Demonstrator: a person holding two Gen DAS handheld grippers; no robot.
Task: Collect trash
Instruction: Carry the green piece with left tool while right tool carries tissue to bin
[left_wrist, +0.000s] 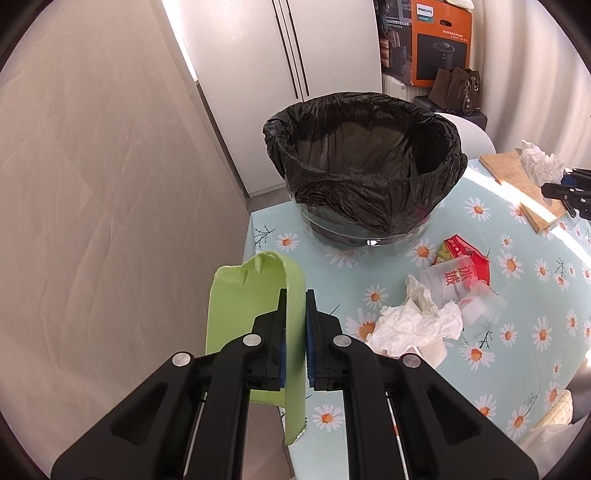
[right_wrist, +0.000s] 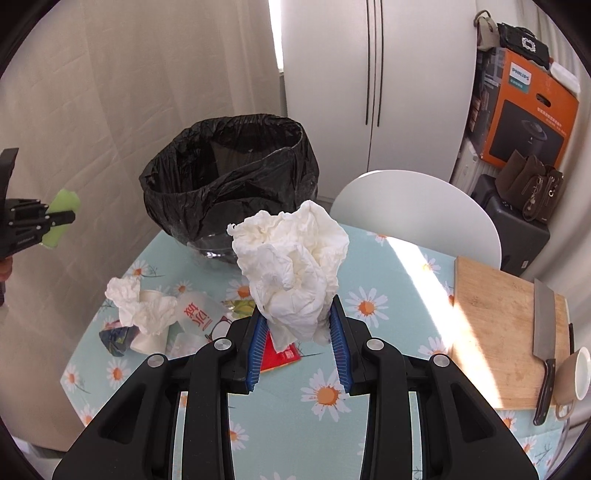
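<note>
Two cups beside lined bin

The left gripper pinched a pale green plastic piece near the worktop edge. Beyond stood a clear bin lined with a black bag; crumpled white tissue lay beside a clear plastic cup.
</note>
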